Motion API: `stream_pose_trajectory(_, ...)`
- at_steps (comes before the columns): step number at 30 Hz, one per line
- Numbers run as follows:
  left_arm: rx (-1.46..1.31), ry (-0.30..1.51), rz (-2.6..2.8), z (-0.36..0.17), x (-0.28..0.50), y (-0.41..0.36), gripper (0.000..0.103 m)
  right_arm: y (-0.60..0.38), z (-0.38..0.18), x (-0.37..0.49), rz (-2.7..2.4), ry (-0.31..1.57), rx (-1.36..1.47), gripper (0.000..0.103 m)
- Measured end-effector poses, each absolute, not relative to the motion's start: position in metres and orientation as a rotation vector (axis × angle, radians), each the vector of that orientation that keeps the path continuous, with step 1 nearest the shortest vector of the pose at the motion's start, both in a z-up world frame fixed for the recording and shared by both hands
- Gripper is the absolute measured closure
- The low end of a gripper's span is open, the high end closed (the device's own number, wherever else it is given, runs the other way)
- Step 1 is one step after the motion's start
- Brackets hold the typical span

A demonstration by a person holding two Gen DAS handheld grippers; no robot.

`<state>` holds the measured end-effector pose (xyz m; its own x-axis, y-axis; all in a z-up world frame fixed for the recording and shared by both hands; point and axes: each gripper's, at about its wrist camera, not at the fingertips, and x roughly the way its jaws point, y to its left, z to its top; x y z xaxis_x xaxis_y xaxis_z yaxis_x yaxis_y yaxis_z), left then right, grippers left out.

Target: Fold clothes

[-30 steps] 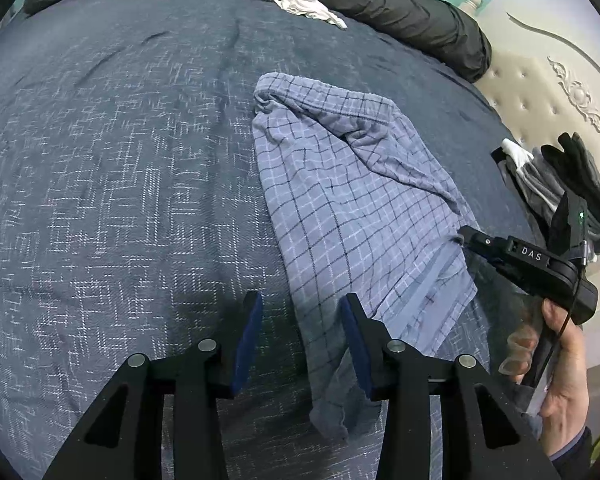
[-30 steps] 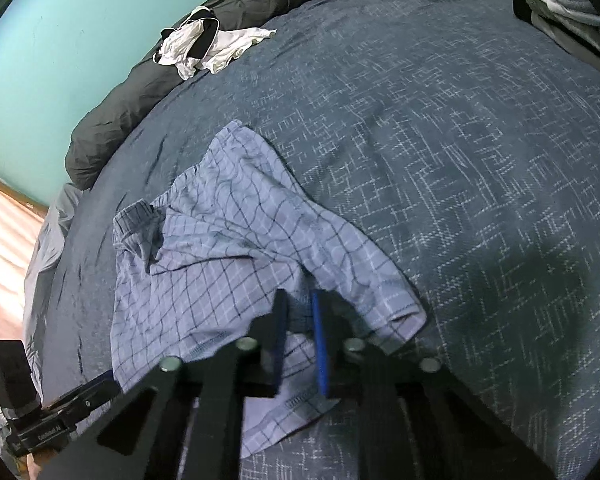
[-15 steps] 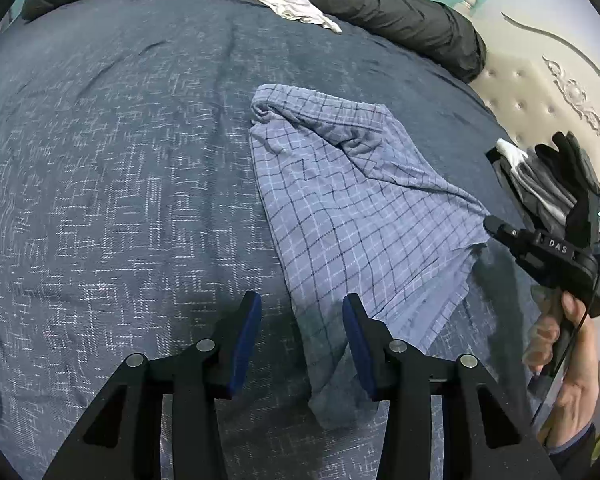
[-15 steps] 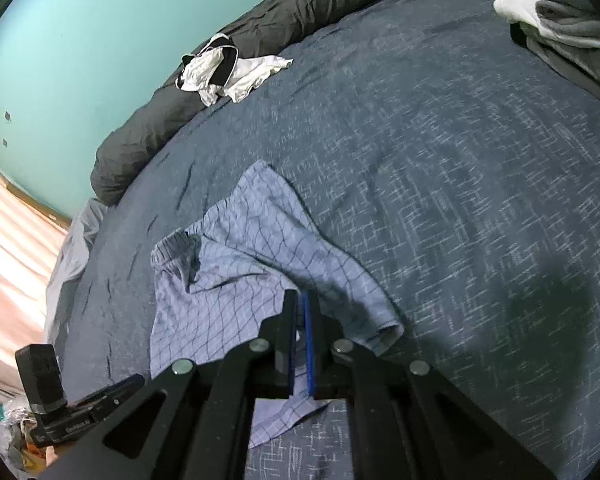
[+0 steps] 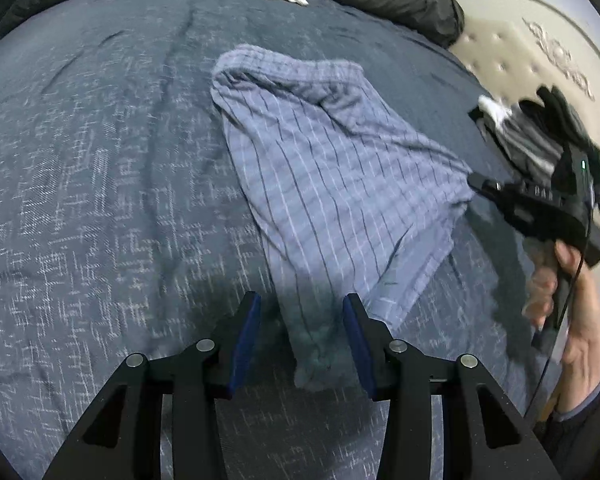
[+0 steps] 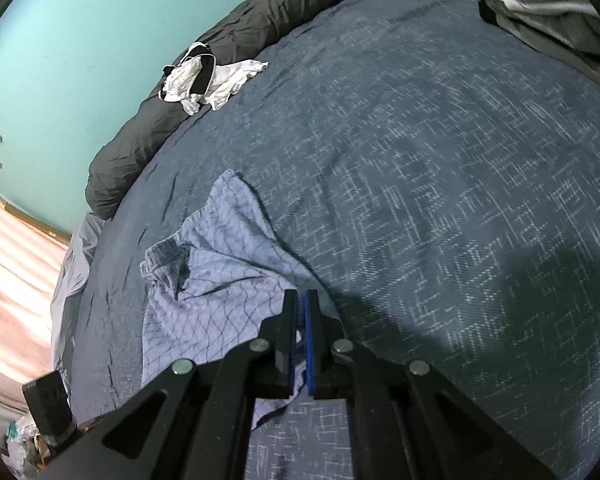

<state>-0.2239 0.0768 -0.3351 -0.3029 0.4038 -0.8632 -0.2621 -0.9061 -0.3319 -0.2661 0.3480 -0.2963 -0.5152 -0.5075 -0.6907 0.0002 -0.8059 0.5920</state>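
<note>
1. Checked shorts (image 5: 332,184) lie crumpled near the middle of the bed (image 5: 100,200), on the dark blue patterned cover. Waistband end sits toward the far side; one corner is drawn out to the right in the left wrist view.
2. Right gripper (image 6: 300,332): jaws closed on the edge of the shorts, cloth visible pinched between the blue pads. Likely reason: pulling this corner outward tightens the fabric so that it can be spread flat before folding.
3. Left gripper (image 5: 300,344): jaws apart, nothing clamped. The near corner of the shorts lies between the fingers, untouched by the pads. Judged to be lined up for a second grasp.
4. Other clothes: white garment (image 6: 208,80) on the dark rolled duvet (image 6: 260,12), grey pile (image 6: 540,8) near the headboard (image 5: 512,52), both well apart from the shorts.
5. Task status: early, no fold made yet.
</note>
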Motion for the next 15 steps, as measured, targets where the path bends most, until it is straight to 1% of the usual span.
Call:
stream_pose_trajectory(3,-1.548,-0.165,2.216,-0.336,-0.221,0.076,0.057,0.350,-0.296,-0.265,-2.380,-0.786,1.327,0.100)
stream_pose_trajectory(8,-1.563,-0.257,2.184,-0.338,-0.221,0.070,0.057,0.352,-0.294,-0.266,-2.381,-0.782,1.301,0.100)
stream_pose_trajectory(15,-1.530,-0.268,2.177,-0.327,-0.217,0.075,0.057,0.359,-0.295,-0.269,-2.419,-0.769,1.314,0.100)
